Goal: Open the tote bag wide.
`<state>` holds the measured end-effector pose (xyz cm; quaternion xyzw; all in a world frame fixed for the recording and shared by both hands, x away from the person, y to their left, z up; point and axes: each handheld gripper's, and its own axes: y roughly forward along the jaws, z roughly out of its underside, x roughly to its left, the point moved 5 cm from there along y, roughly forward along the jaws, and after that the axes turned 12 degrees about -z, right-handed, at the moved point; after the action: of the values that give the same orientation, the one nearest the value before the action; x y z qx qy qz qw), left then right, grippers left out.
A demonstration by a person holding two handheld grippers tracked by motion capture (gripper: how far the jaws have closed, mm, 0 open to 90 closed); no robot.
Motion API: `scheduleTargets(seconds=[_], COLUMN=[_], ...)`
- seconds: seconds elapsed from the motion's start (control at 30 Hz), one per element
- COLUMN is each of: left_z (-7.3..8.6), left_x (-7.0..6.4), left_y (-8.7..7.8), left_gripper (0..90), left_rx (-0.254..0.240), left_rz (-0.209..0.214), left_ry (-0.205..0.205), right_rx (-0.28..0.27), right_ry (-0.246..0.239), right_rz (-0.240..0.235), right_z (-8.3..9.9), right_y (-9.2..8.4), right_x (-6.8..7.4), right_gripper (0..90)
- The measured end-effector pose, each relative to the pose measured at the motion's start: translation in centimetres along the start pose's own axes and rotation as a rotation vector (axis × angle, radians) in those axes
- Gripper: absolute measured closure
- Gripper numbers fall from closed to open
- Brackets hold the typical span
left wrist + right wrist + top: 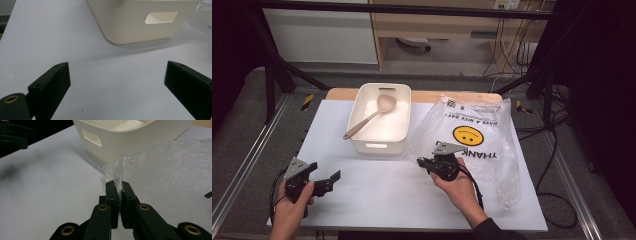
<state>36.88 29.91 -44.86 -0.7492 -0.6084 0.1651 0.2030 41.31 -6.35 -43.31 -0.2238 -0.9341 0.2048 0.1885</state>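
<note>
Clear plastic bag (472, 137) edge pinched by right gripper (119, 185), left gripper (323, 177) spread wide, spoon (371, 116) inside white bin (382, 145)

1 bin (382, 143), 1 spoon (371, 116), 1 bag (477, 140), 2 grippers.

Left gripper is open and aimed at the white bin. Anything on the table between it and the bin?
Nothing visible. The left gripper looks over bare white tabletop to the white bin; the plastic bag lies to the bin's right, pinched by the right gripper.
</note>
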Motion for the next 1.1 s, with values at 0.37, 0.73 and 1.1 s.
scheduleTargets(seconds=[0.37, 0.73, 1.1], left_z=[0.0, 0.0, 0.0], left_x=[0.0, -0.2, -0.2], left_y=[-0.1, -0.1, 0.0], left_gripper=[6.3, 6.3, 6.3], left_rx=[0.0, 0.0, -0.002], left_rz=[0.001, 0.005, 0.007], left_ry=[0.003, 0.009, 0.011], right_rx=[-0.044, -0.071, -0.107], right_ry=[-0.002, -0.015, -0.007], right_rz=[0.005, 0.029, 0.041], right_z=[-2.7, -5.6, -8.9], right_y=[-0.3, -0.4, 2.1], right_x=[-0.6, -1.0, -1.2], right_gripper=[87.5, 87.5, 87.5])
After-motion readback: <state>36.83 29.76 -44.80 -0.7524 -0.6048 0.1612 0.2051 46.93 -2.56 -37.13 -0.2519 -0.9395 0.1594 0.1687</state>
